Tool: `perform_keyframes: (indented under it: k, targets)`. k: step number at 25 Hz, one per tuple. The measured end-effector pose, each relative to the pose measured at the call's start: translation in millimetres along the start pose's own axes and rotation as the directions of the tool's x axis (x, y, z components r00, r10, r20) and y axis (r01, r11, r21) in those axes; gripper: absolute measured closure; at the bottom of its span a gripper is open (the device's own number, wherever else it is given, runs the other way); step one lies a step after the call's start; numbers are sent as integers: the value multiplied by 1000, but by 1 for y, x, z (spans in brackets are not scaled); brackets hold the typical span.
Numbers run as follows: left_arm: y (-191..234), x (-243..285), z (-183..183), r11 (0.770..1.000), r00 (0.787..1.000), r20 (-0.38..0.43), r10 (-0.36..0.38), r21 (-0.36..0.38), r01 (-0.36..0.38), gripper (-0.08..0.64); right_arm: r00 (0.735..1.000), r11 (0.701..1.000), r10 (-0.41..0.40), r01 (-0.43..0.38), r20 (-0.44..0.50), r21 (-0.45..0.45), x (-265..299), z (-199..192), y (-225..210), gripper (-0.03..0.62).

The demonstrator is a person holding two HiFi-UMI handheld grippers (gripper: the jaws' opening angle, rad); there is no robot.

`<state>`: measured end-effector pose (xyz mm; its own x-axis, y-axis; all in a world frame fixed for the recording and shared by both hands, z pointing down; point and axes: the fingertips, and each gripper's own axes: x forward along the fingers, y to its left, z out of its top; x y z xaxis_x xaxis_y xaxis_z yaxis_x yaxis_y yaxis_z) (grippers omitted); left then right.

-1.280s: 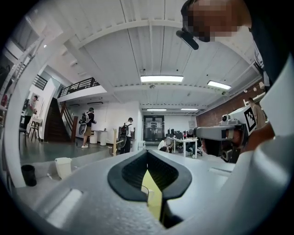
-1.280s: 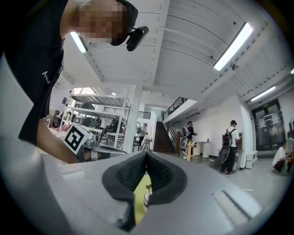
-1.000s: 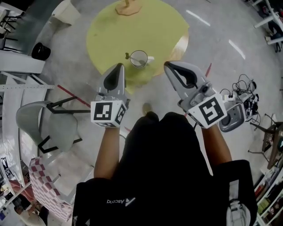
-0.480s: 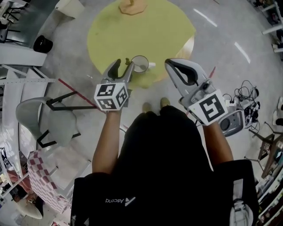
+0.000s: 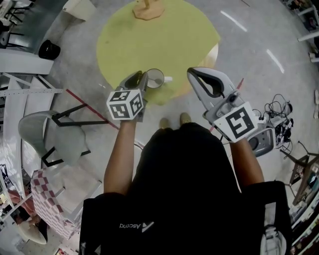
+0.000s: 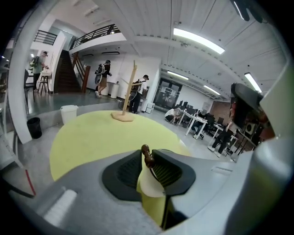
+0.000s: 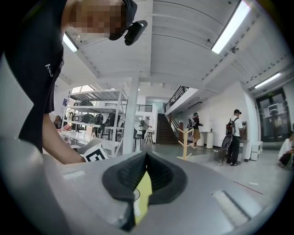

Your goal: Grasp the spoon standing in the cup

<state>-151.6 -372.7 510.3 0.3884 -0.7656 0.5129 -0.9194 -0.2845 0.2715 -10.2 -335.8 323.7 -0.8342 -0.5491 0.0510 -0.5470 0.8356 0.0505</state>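
Observation:
A white cup [image 5: 155,78] stands near the front edge of the round yellow-green table [image 5: 164,35]. In the left gripper view the spoon's brown knobbed handle [image 6: 147,155] rises between the dark pads, with the cup's pale rim [image 6: 149,182] just below. My left gripper [image 5: 141,77] is at the cup's left rim; its jaws are closing and both pads touch the handle. My right gripper [image 5: 192,72] hovers to the right of the cup, apart from it, its jaws shut with nothing between them [image 7: 146,158].
A wooden stand [image 5: 146,9] sits at the table's far edge. A grey chair [image 5: 55,139] is on the floor to the left, a black bin [image 5: 48,50] beyond it. Cables and a power strip [image 5: 273,110] lie to the right. People stand in the background.
My left gripper moved forward to the cup, opened wide, then closed round the spoon's handle. The right gripper has barely moved.

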Motion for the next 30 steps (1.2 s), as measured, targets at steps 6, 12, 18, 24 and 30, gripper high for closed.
perform_keyframes:
  k: [6, 12, 18, 24, 30]
  targets:
    - [-9, -4, 7, 1000, 999, 34, -2, 29, 1, 503, 1000, 1000, 12, -12, -7, 7, 0, -7, -3, 589]
    - [-27, -25, 34, 998, 992, 122, -12, 69, 4, 503, 1000, 1000, 25, -25, 1, 7, -2, -5, -5, 589]
    - [-52, -72, 82, 994, 963, 269, -37, 111, 7, 503, 999, 999, 34, -35, 39, 8, -10, 10, -2, 589]
    - [-77, -126, 125, 990, 905, 422, -54, 138, -5, 503, 993, 998, 56, -59, 104, 21, -20, 30, 2, 589]
    - [-92, -168, 148, 987, 856, 514, -59, 159, -28, 503, 986, 997, 77, -79, 145, 8, -26, 46, 11, 589]
